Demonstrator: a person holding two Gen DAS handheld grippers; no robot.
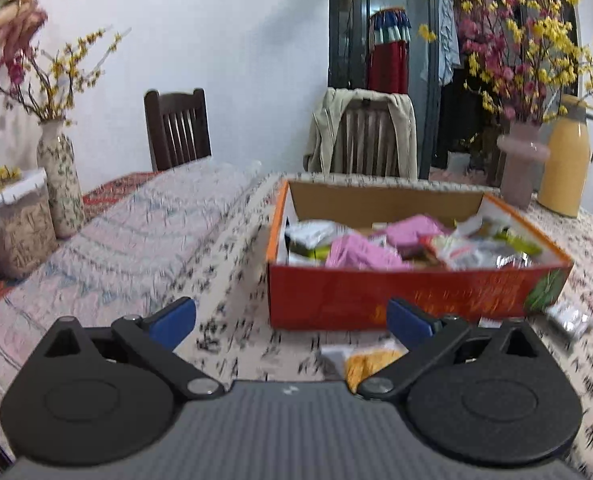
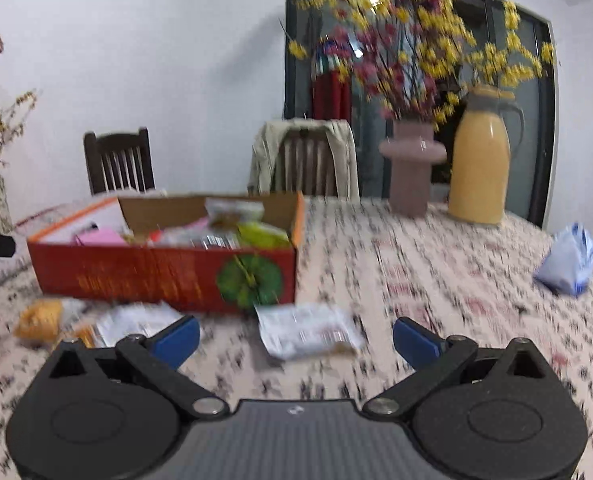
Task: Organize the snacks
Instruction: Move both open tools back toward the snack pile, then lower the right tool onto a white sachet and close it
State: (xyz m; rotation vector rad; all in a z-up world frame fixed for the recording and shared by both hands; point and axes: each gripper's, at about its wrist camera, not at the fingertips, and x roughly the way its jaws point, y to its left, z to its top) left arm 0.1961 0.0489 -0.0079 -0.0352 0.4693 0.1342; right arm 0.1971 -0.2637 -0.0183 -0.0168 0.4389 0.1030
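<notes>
From the left wrist camera, the left gripper (image 1: 292,320) has its two blue fingers (image 1: 174,322) spread wide apart, with nothing between them. It hangs over the table (image 1: 136,248), which has a patterned cloth on it. Just ahead sits the red box (image 1: 396,292), open on top and already holding many snacks (image 1: 360,250), pink, green and silver ones. Close under the gripper, in front of the box, lies a yellow snack (image 1: 370,362), partly hidden by the right finger arm. A small silver packet (image 1: 568,320) lies by the box's right corner. Far back stand a pink vase (image 1: 522,160) and a yellow jug (image 1: 566,160).

From the right wrist camera, the right gripper (image 2: 296,340) is spread wide too and holds nothing. A white packet (image 2: 308,330) lies flat on the cloth, just past the fingers and touching the front of the box (image 2: 156,272). More loose snacks lie to the left, a yellow one (image 2: 40,322) among them. A blue and white bag (image 2: 568,260) sits far off on the right.

The picture is blurry, so the gripper seems to be moving. I think the white packet is the next thing to pick up. To do it well, slow down, come low so one finger goes on each side, squeeze softly so it does not crush, then lift it over the box wall and let go inside
</notes>
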